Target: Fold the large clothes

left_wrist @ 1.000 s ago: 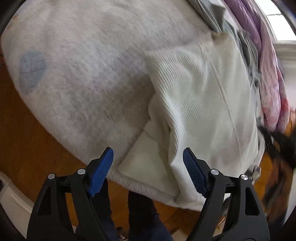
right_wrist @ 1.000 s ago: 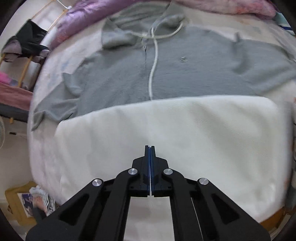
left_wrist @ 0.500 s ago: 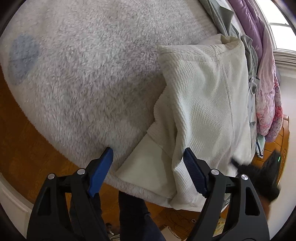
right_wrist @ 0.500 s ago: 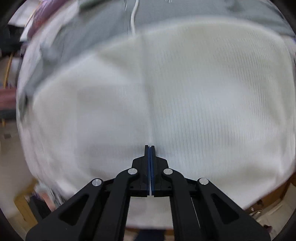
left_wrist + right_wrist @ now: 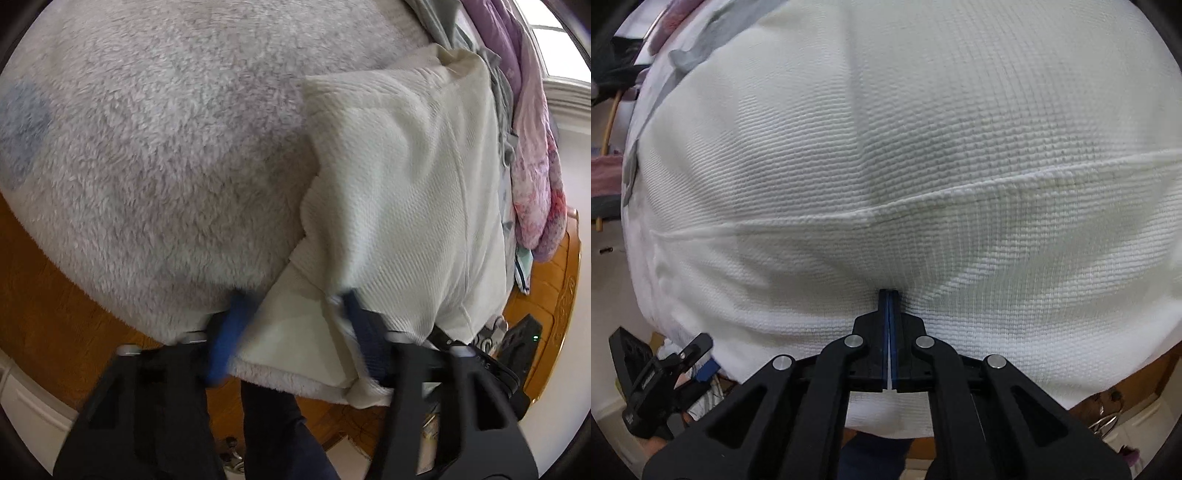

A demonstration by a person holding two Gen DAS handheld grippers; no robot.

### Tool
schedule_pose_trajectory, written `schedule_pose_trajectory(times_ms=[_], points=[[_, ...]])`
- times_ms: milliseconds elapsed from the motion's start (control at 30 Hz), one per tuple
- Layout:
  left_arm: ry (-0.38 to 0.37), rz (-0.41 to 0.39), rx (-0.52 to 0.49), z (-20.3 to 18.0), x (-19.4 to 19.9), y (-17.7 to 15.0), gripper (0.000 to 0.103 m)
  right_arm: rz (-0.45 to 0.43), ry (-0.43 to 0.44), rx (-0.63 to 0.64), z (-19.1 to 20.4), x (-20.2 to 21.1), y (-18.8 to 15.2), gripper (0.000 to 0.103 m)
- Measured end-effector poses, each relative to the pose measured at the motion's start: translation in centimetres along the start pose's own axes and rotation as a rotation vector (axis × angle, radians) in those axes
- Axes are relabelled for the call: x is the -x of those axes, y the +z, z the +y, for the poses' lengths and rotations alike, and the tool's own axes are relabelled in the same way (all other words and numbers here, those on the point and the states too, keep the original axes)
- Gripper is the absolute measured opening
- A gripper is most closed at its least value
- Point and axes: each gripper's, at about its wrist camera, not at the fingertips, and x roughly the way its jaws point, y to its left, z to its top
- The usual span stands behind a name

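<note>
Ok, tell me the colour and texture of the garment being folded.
Cream-white waffle-knit garment, clearest in the right wrist view.
</note>
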Motion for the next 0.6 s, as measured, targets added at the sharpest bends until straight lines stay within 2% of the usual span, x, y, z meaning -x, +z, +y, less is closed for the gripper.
schedule_pose_trajectory(times_ms=[33, 100, 133, 167, 233, 300, 433, 500, 600], points=[[0.003, 0.001, -0.007, -0.1, 0.0, 0.0, 0.039, -0.020, -0.005, 0.045, 0.8, 0.5, -0.6, 0.008], [-0.007, 0.008, -0.009, -0.2, -0.2, -0.1, 0.023, -0.064, 0.015, 0.127, 2.3, 1.3, -2.2, 0.023], [-0.019, 0.019, -0.001, -0.2, -0.4, 0.0, 0.019, -0.081, 0.020, 0.174, 3.2, 1.6, -3.1, 0.028], [-0.044, 0.026, 0.015, -0.3, -0.4, 0.1, 0.007, -0.096, 0.019, 0.227, 4.2, 1.8, -4.0, 0.036], [-0.075, 0.029, 0.028, -0.6, 0.5, 0.1, 0.005, -0.124, 0.050, 0.323, 6.4, 2.3, -6.0, 0.044], [-0.146, 0.035, 0.041, -1.2, 1.7, -0.2, 0.005, -0.154, 0.087, 0.411, 7.9, 2.8, -7.8, 0.058], [-0.270, 0.057, 0.084, -2.1, 3.5, -0.3, 0.004, -0.180, 0.163, 0.588, 12.5, 3.3, -10.3, 0.067], [-0.319, 0.070, 0.122, -2.1, 3.7, -0.2, 0.004, -0.185, 0.139, 0.652, 12.8, 2.9, -12.1, 0.068], [-0.308, 0.067, 0.102, -3.2, 3.8, 0.0, 0.004, -0.249, 0.047, 0.665, 15.1, 1.1, -11.8, 0.068]])
